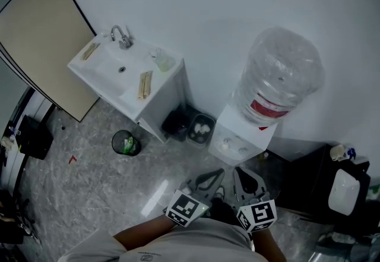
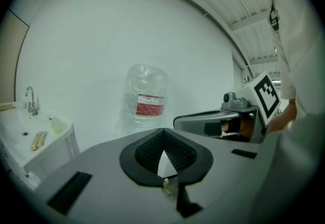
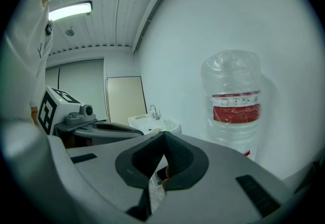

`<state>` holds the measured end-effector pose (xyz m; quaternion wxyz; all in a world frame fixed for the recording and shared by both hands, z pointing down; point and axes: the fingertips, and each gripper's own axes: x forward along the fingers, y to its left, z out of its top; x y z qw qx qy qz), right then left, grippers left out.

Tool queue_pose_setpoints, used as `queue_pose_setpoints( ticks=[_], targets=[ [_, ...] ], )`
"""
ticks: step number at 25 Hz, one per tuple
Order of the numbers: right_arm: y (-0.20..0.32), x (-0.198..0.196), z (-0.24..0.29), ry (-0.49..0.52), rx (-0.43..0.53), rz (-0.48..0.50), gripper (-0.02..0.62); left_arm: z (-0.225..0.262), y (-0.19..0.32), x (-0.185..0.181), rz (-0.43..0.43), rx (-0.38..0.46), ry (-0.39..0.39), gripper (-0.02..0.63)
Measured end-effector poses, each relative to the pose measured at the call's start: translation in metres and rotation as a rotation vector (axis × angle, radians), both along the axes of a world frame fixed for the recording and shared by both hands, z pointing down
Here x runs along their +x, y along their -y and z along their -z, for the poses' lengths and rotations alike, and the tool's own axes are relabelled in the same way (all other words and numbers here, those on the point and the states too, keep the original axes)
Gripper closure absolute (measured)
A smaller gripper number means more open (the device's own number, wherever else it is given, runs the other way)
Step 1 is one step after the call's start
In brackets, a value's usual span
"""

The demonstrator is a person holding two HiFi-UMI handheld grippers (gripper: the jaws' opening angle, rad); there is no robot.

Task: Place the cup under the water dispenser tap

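Observation:
The water dispenser (image 1: 242,136) stands against the white wall with a large clear bottle (image 1: 279,76) on top; the bottle also shows in the left gripper view (image 2: 144,98) and the right gripper view (image 3: 234,103). A small pale cup-like container (image 1: 162,61) sits on the sink counter at the left, also seen from the left gripper (image 2: 57,125). My left gripper (image 1: 205,180) (image 2: 163,131) and right gripper (image 1: 246,179) (image 3: 163,134) are side by side in front of the dispenser, both shut with nothing held. The tap itself is too small to make out.
A white sink cabinet (image 1: 95,73) with a faucet stands left of the dispenser. Dark bins (image 1: 190,125) sit between them, and a round bin (image 1: 126,143) is on the marble floor. A beige board (image 1: 41,35) leans at far left. A black cabinet (image 1: 317,189) is at right.

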<state>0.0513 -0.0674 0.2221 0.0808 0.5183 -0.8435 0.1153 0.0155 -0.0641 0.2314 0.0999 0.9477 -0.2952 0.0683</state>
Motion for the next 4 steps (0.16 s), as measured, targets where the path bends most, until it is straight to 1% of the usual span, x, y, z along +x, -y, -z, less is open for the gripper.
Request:
queue_pose_setpoints(
  ticks=[4],
  targets=[
    [0.0028, -0.0005, 0.0008, 0.000, -0.002, 0.000, 0.580, 0.0001, 0.0037, -0.0001, 0.001, -0.004, -0.002, 0.601]
  ],
)
